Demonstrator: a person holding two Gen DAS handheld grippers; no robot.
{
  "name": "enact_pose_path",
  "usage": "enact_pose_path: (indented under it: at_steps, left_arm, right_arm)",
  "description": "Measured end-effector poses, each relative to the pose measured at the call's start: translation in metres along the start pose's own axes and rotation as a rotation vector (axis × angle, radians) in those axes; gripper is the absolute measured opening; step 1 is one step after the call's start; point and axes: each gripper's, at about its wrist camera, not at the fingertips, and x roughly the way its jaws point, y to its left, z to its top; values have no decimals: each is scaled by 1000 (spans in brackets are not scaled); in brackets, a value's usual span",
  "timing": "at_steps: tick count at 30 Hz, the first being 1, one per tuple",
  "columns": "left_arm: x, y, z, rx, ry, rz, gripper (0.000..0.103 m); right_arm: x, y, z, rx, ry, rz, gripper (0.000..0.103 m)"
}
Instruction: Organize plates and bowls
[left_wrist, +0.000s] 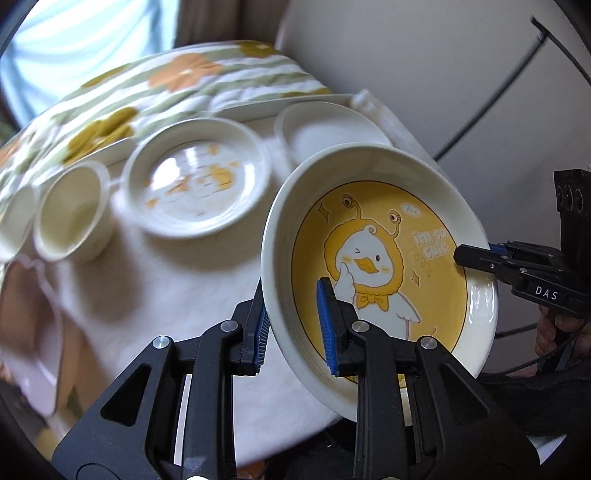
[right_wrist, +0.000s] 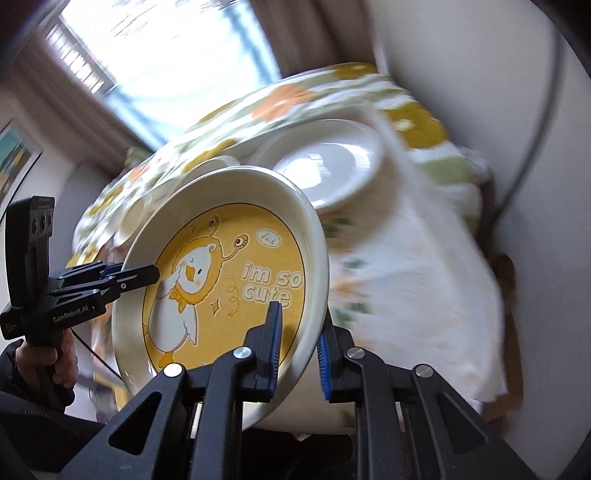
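Observation:
A deep white plate with a yellow cartoon duck is held tilted above the table by both grippers. My left gripper is shut on its left rim, one finger inside and one outside. My right gripper is shut on the opposite rim; it also shows in the left wrist view. The left gripper shows in the right wrist view. On the table sit a printed plate, a plain white plate and a cup-like bowl.
The table wears a white cloth with orange and green flowers. A white tray lies behind the plates. A white wall with black cables is to the right. A window is behind.

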Motion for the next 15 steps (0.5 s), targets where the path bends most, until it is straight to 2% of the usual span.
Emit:
enact_pose_path:
  at_steps: [8, 15]
  left_arm:
    - [-35, 82, -72, -205, 13, 94, 21]
    - [-26, 145, -127, -349, 30, 118, 21]
  right_arm:
    - [65, 80, -4, -130, 135, 117, 16]
    - [128, 139, -25, -225, 224, 156, 16]
